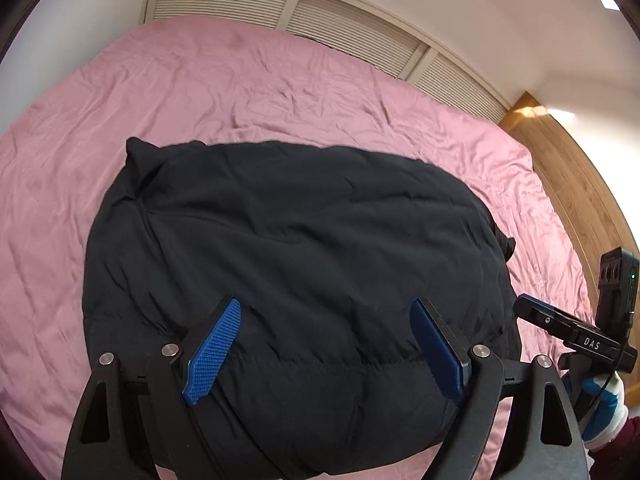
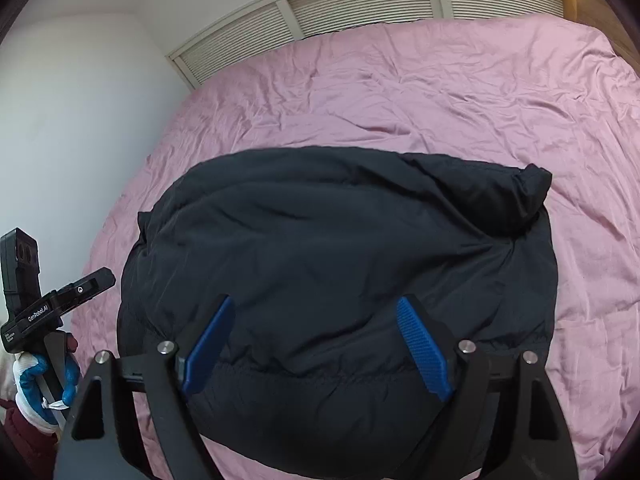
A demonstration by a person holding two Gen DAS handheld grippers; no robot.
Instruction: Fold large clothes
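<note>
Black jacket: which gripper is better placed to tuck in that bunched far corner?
Probably the right gripper. The bunched corner sticks up on its side of the black jacket; the left gripper hangs open opposite.

At the right edge of my left wrist view, my right hand-held gripper (image 1: 520, 308) bore "DAS" in white letters on its black bar. At the lower left of my right wrist view, my left hand-held gripper (image 2: 106, 278) read "GenRobot.AI"; smaller print beside it was unreadable.

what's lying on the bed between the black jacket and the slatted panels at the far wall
Nothing: only bare, wrinkled pink sheet lies between the black puffer jacket and the slatted panels, as both wrist views show.
</note>
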